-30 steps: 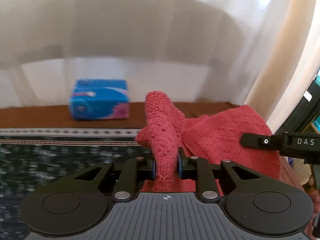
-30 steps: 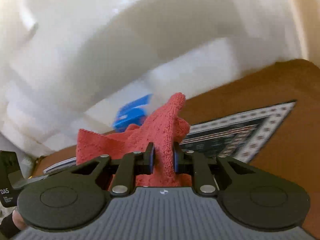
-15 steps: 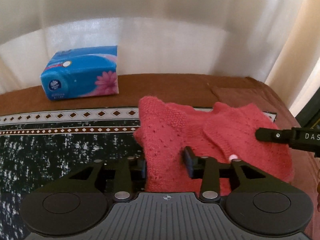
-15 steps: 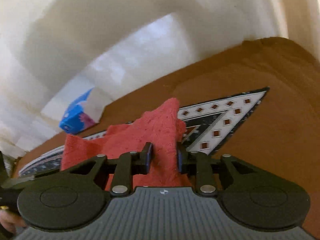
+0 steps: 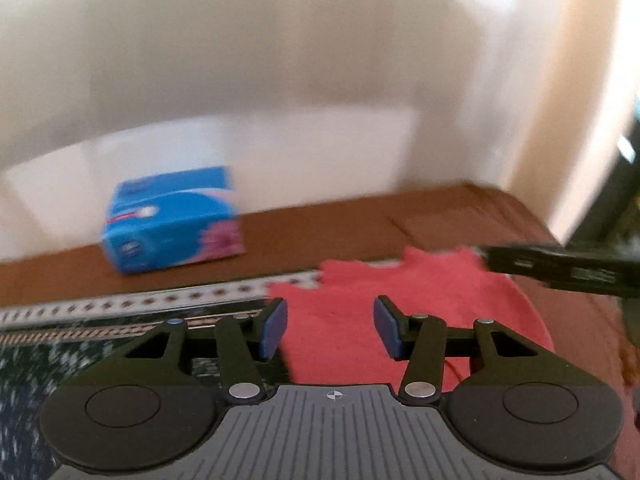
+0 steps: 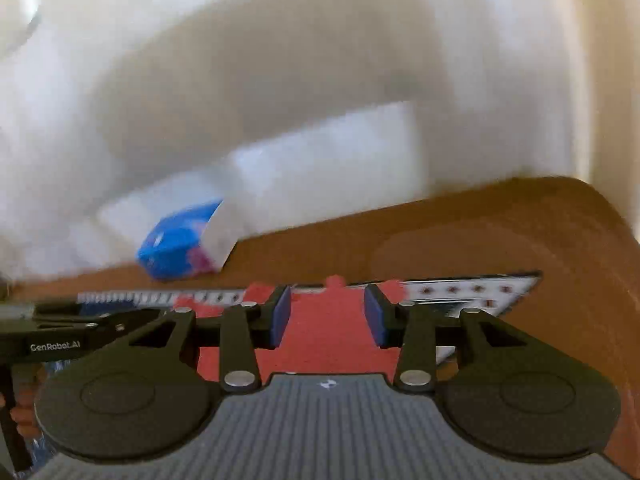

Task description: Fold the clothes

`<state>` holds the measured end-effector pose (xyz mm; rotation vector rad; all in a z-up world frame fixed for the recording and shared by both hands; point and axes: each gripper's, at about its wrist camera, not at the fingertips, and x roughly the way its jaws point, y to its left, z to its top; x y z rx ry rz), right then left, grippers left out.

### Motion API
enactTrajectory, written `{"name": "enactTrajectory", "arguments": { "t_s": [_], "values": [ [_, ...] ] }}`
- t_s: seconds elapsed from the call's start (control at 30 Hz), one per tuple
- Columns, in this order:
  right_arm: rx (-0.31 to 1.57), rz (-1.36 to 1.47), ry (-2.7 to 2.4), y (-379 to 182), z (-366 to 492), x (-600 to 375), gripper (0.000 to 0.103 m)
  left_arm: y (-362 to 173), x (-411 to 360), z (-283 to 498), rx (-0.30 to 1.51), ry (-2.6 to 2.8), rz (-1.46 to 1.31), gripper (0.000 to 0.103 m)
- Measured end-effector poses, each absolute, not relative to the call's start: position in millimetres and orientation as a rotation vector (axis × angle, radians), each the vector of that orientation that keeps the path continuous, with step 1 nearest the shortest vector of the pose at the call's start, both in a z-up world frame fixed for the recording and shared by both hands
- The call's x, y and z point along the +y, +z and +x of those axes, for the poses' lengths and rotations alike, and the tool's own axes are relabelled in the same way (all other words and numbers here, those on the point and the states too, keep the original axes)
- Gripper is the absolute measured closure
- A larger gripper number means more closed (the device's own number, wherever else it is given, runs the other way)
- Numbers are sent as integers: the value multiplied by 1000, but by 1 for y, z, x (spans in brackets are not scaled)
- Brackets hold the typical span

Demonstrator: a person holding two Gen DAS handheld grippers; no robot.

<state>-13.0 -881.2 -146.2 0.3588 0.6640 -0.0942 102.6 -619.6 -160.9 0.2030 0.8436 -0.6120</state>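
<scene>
Both claws, clamped on the red knit garment (image 5: 400, 312) a second ago, now gape empty: left claw (image 5: 330, 328), right claw (image 6: 326, 316). It lies flat on the patterned cloth (image 5: 120, 312), right of the tissue box (image 5: 172, 220). Judging by this, a fold is laid; next comes regripping an edge.

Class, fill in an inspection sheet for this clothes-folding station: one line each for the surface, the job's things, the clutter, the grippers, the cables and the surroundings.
Surface: brown cover with a dark patterned cloth laid on top, its white diamond border showing.
Job's things: one red knitted garment lying on the patterned cloth, held by neither gripper.
Clutter: blue tissue box at the back of the brown cover, apart from the garment.
Grippers: left gripper jaws open over the garment; right gripper jaws open over it too.
Cables: nothing seen.
Surroundings: pale wall or curtain behind; both views are blurred, so finer detail cannot be told.
</scene>
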Motion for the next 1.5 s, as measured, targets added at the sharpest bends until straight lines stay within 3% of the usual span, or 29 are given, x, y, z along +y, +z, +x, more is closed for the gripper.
{"name": "enactTrajectory", "arguments": {
  "t_s": [0.23,0.83,1.0,1.4,1.5],
  "values": [
    [767,279,-136,-183,7,-873,60,-169,-638,98,840,-652,251,38],
    [713,257,-127,-196,4,-873,59,-181,-648,90,761,-597,267,33],
    [774,305,-123,-185,9,-877,58,-164,-648,89,840,-553,291,28],
    [813,364,-93,-138,-47,-861,60,-133,-631,27,937,-517,240,27],
    [807,383,-102,-128,-65,-855,59,-121,-629,16,917,-529,216,21]
  ]
}}
